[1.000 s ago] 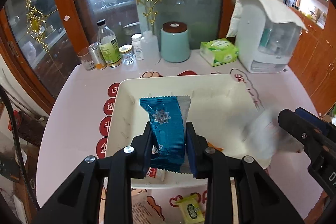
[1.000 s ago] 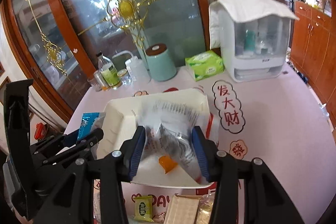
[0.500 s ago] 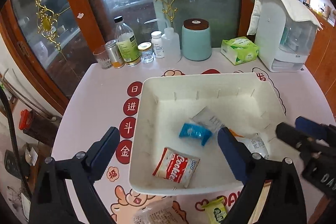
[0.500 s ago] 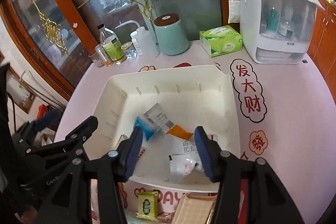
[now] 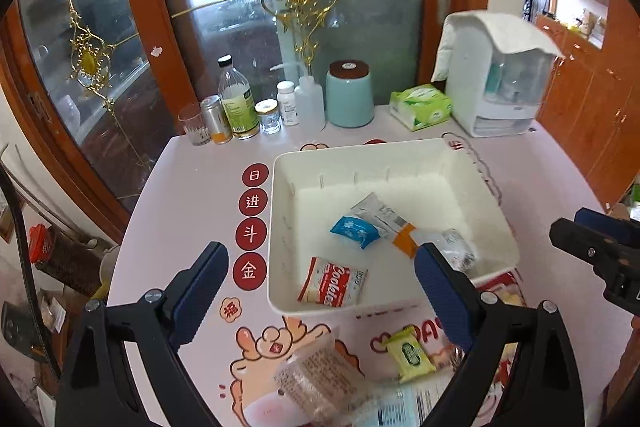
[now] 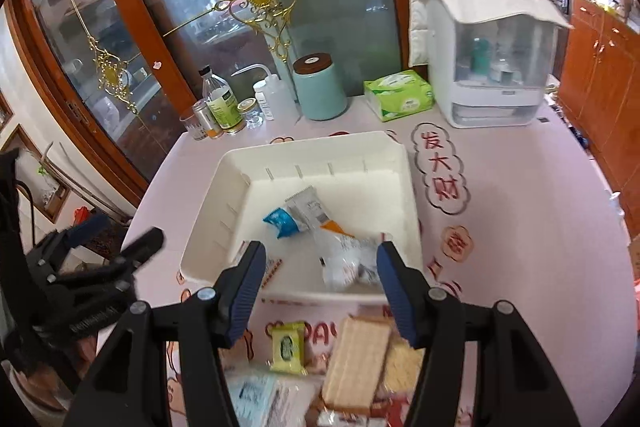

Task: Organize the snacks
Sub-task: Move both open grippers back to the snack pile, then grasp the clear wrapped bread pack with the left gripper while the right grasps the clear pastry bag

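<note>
A white bin (image 5: 280,163) (image 6: 400,147) sits mid-table. Inside lie a blue snack packet (image 5: 354,230) (image 6: 282,221), a silver-orange packet (image 5: 384,217) (image 6: 312,207), a red-white Cookies packet (image 5: 334,283) and a clear crinkly packet (image 5: 456,251) (image 6: 348,263). My left gripper (image 5: 320,291) is open wide and empty above the bin's near edge. My right gripper (image 6: 320,287) is open and empty over the bin's near rim. In front of the bin lie a yellow-green packet (image 5: 408,353) (image 6: 287,347), a clear cracker pack (image 5: 316,383) and a beige cracker pack (image 6: 356,363).
At the back stand bottles and jars (image 5: 240,107), a teal canister (image 5: 350,95), a green tissue pack (image 5: 420,105) and a white dispenser with a towel (image 5: 500,79). A glass-and-wood door is behind. The table drops off at left.
Both grippers opened: the left let go of the blue packet and the right let go of the clear packet, both now lying in the bin. Both grippers have pulled back toward the near side.
</note>
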`<state>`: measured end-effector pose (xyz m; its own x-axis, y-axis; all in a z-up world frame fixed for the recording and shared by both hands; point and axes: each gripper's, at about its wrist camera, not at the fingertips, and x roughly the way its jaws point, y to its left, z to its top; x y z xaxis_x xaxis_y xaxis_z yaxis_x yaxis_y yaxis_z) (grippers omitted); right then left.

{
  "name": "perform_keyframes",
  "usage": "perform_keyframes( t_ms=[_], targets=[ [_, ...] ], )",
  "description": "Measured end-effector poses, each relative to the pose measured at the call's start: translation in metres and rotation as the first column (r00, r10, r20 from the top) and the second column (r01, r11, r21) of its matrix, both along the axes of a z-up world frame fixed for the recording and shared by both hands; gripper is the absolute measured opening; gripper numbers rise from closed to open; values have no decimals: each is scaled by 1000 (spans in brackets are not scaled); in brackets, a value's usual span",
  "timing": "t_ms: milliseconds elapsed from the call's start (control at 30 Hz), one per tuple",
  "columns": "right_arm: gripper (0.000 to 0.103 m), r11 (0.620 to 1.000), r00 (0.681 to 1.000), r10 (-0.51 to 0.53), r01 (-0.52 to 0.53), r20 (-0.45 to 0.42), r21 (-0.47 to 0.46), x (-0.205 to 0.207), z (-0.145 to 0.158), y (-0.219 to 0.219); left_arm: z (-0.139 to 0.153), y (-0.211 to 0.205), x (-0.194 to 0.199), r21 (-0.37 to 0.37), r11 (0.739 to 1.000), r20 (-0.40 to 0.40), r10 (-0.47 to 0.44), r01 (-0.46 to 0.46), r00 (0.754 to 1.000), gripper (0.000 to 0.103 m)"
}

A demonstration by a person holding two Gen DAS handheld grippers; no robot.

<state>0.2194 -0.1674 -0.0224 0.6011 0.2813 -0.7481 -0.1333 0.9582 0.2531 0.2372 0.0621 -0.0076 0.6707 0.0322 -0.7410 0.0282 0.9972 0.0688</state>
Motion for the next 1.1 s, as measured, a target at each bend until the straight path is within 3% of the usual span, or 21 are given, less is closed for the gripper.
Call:
perform_keyframes(
  t_ms=[300,600,833,1100],
  targets=[
    [59,997,998,-62,63,31,-44,-64,30,-31,39,16,-57,-41,999,64,-31,34,997,98],
    [59,989,992,-124,125,18,-76,-113,30,-61,46,35,-92,-113,993,77,-19,28,997,98],
    [59,986,988,-142,136,-52,-98,-132,-4,-70,26,40,-112,-123,992,41,-15,20,999,101],
    [59,985,971,-153,136,-181,-104,-133,-63,-79,-35,51,-109,-159,984,-115,57,-75,992,101]
  ],
)
